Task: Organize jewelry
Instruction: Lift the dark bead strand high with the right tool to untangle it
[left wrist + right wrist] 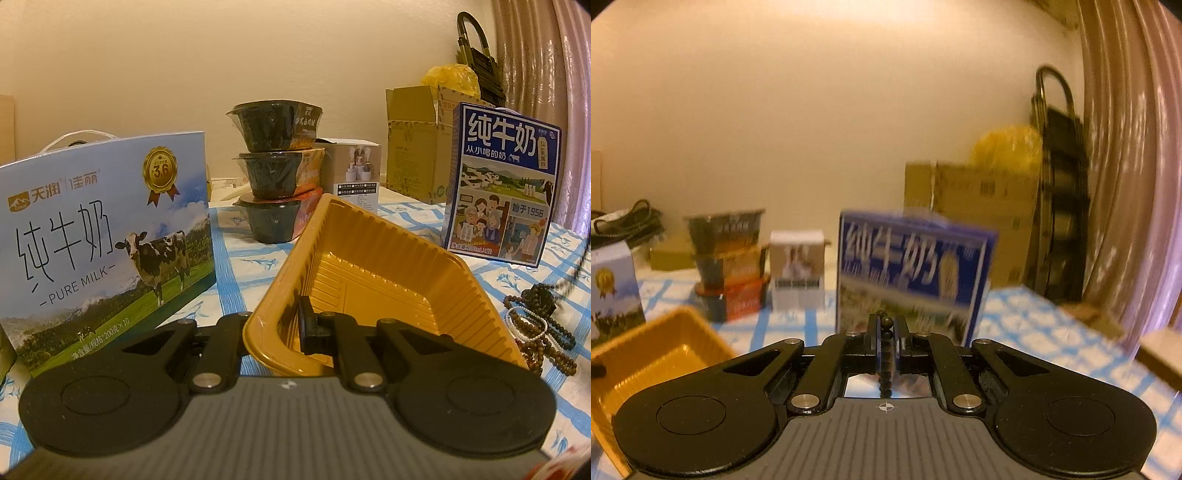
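Note:
A gold plastic tray (pixel 373 258) is tilted up off the table. My left gripper (pixel 295 325) is shut on its near left rim, one finger inside and one outside. A heap of bead bracelets and necklaces (pixel 539 328) lies on the cloth to the right of the tray. My right gripper (pixel 886 332) is shut on a dark bead strand (pixel 886 354) that hangs down between the fingers. The tray (pixel 657 354) also shows at the lower left of the right wrist view, which is blurred.
A light-blue milk carton box (pixel 103 236) stands at the left. Three stacked black bowls (pixel 277 170), a small white box (pixel 354 170), a brown cardboard box (pixel 417 144) and a dark-blue milk box (pixel 502 184) stand behind on the blue-checked tablecloth (pixel 251 266).

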Motion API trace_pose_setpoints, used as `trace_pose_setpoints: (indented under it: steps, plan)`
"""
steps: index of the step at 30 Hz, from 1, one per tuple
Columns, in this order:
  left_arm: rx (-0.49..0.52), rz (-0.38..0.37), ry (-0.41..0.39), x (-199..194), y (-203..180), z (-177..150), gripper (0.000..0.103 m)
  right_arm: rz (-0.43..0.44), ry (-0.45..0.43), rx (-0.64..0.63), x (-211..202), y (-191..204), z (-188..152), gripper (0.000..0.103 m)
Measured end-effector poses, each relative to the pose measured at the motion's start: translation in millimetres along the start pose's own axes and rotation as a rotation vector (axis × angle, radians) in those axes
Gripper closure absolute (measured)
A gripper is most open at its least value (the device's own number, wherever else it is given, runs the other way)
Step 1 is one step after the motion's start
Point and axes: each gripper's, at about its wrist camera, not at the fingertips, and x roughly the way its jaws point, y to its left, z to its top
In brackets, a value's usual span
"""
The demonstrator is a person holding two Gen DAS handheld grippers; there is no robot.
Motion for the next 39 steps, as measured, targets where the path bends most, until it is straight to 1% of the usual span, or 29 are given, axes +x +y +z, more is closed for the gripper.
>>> trace_pose_setpoints:
  steps: [4,8,12,17,27,34,39]
  plan:
    - [-0.001,0.002,0.001,0.2,-0.4,-0.5,0.092,-0.013,-0.031,-0.007,-13.0,-16.5,32.3,0.097]
    - [0.003,0.002,0.002,1.2,0.2,-0.7,0.092,-0.011,-0.039,-0.027,-20.5,-27.5,61.1,0.097]
    - [0.003,0.003,0.000,1.1,0.2,-0.6,0.092,-0.004,-0.051,-0.043,-29.1,-31.3,89.8,0.097]
    - [0.002,0.004,-0.001,0.9,-0.6,-0.9,0.092,0.001,-0.070,-0.062,-39.5,-32.9,116.5,0.097]
    - [0.001,0.005,-0.001,0.6,-0.5,-0.9,0.092,-0.030,-0.131,-0.080,-61.9,-37.3,145.3,0.097]
    - [0.002,0.006,-0.001,0.7,-0.1,-1.0,0.092,-0.043,-0.147,-0.089,-75.8,-39.1,156.3,0.097]
    - [0.003,0.006,0.001,1.2,0.3,-0.6,0.092,-0.033,-0.147,-0.095,-82.1,-36.6,162.8,0.097]
